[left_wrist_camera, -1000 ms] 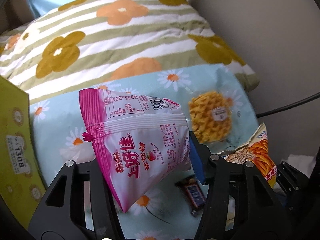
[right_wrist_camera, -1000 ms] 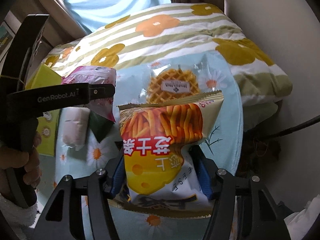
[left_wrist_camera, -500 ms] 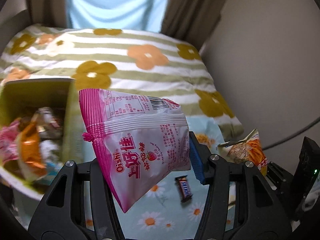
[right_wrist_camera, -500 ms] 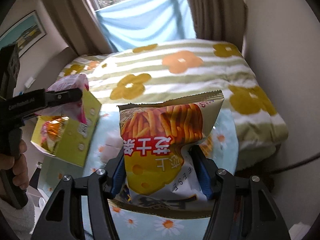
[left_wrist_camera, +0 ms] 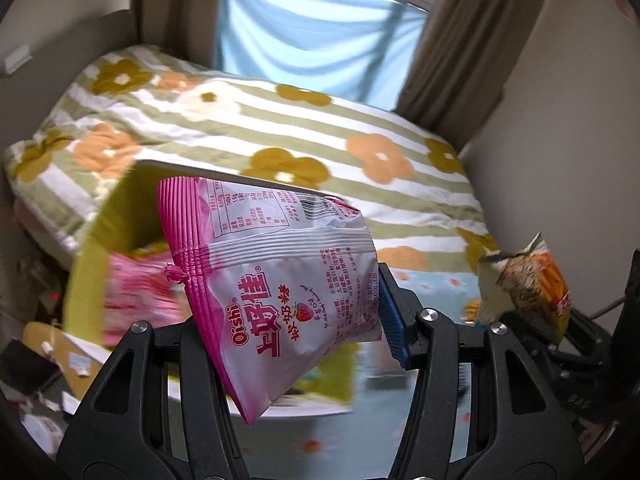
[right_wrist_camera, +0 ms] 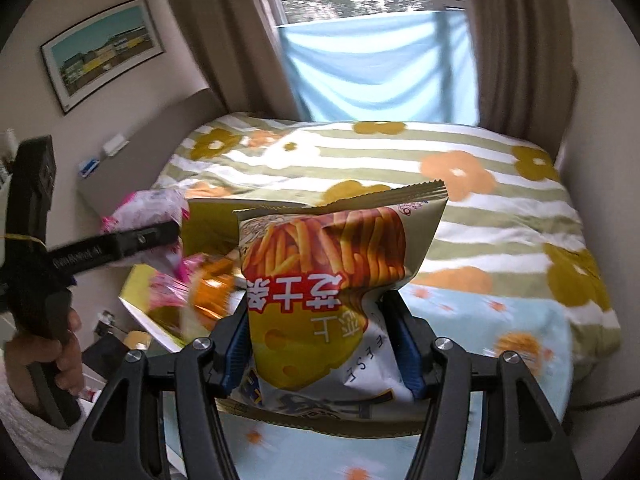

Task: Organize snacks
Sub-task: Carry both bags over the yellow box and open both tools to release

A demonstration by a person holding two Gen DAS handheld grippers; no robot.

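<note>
The left hand-held gripper (left_wrist_camera: 294, 338) clenched a pink-and-white foil bag of strawberry sweets (left_wrist_camera: 280, 292), hanging just in front of and above the open yellow-green cardboard box (left_wrist_camera: 86, 280). The right hand-held gripper (right_wrist_camera: 320, 350) grasped a yellow crinkled packet of cheese-flavoured potato sticks (right_wrist_camera: 332, 280) by its lower half, held up over the bed.

To do this step well, each bag likely needed to be carried fully over the box mouth and lowered before the fingers parted; the pink bag hung slantwise from one corner, so letting go early could have tipped it over the rim.

The box already held pink and orange packets (right_wrist_camera: 192, 284), blurred, leaving less room. The two tools were close together near the box, so going in one at a time seemed wise. A green-striped flowered blanket (left_wrist_camera: 280, 128) and pale blue daisy-print sheet (right_wrist_camera: 520, 320) covered the bed.
</note>
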